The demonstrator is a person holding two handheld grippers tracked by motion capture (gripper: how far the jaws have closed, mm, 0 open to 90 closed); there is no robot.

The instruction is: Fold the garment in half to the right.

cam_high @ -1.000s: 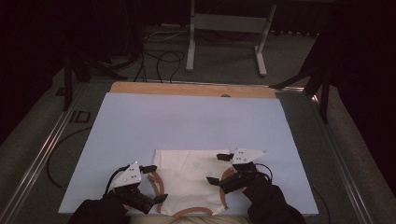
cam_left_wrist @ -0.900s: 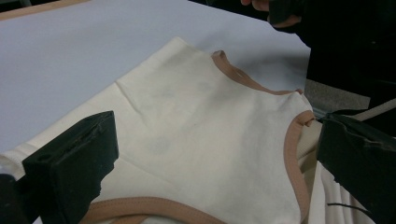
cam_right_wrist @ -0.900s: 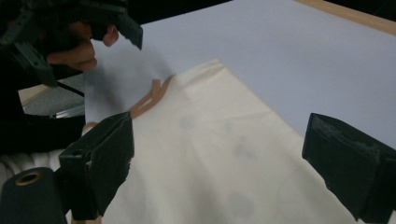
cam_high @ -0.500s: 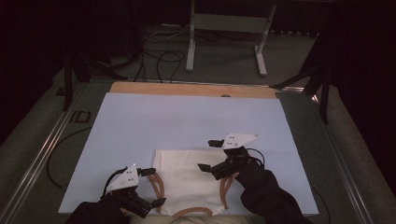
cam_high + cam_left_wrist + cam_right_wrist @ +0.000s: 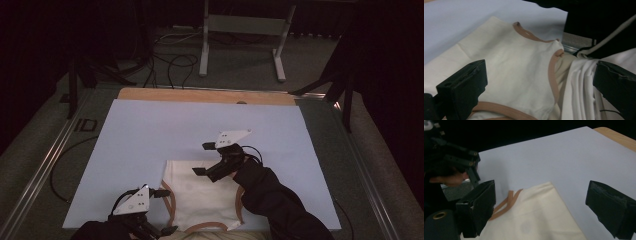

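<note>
Item: cream garment [image 5: 202, 192] with tan binding, apparently a sleeveless top; lies flat at the 6 o'clock edge of the pale blue sheet [image 5: 200, 130] covering the desk [image 5: 200, 95]; neckline and armholes turned toward the person, hem toward 12 o'clock; in the left gripper view the binding [image 5: 552, 72] curves round an armhole, with white cloth [image 5: 579, 85] bunched beside it off the near edge.

Left hand-held gripper [image 5: 165, 212]: at about 7 o'clock of the garment, over its near left corner; jaws spread wide, nothing between them; the garment [image 5: 519, 65] lies below and ahead of the jaws.

Right hand-held gripper [image 5: 204, 159]: raised over the far edge of the garment, near its 12 o'clock side; jaws wide apart and empty; its own view looks down on the hem corner [image 5: 546, 187] and the binding strips [image 5: 506, 203], with the left hand-held gripper [image 5: 472, 167] beyond.

Step in hand, as judged: positioning for a fold, neither grasp yet made.

Next move, as judged: lower the right jaws onto the hem edge and close on a single layer; the left likewise at the near corner; lift evenly so the cloth does not drag or bunch.
</note>
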